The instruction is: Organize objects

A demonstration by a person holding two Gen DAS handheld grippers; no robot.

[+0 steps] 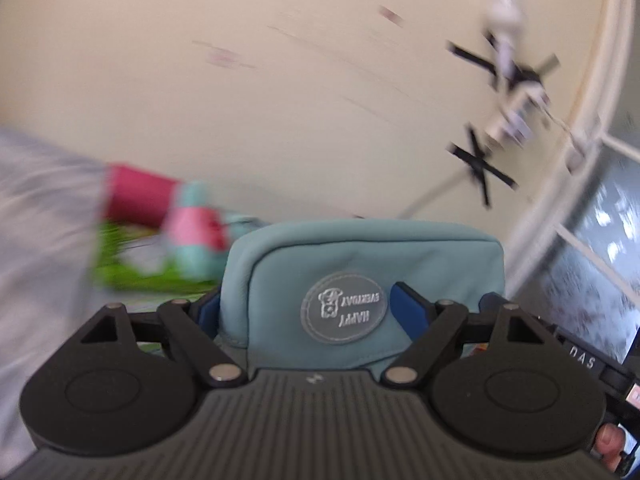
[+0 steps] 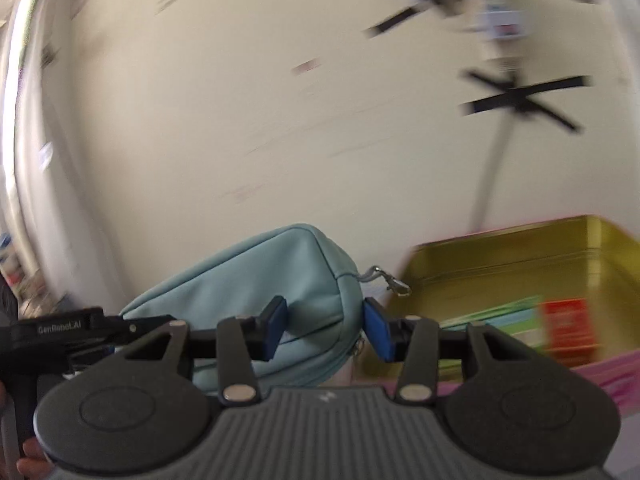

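Item: blue pouch (image 1: 360, 264), lifted clear, carried between both my tools. My left gripper (image 1: 316, 308) clamps its broad side; my right gripper (image 2: 324, 328) pinches the zip end by the clasp (image 2: 394, 282).

Risk — soft fabric may slide from the right pads (image 2: 376, 328) and sag.

Right view alone shows the yellow tin (image 2: 520, 256) close beside the pouch; left view alone shows the round badge (image 1: 343, 307)

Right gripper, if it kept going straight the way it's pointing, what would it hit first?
The light blue pouch, already pinched between the right gripper pads. Past it, apparently only the cream wall; the gold tin sits off to the right, though depth is unclear.
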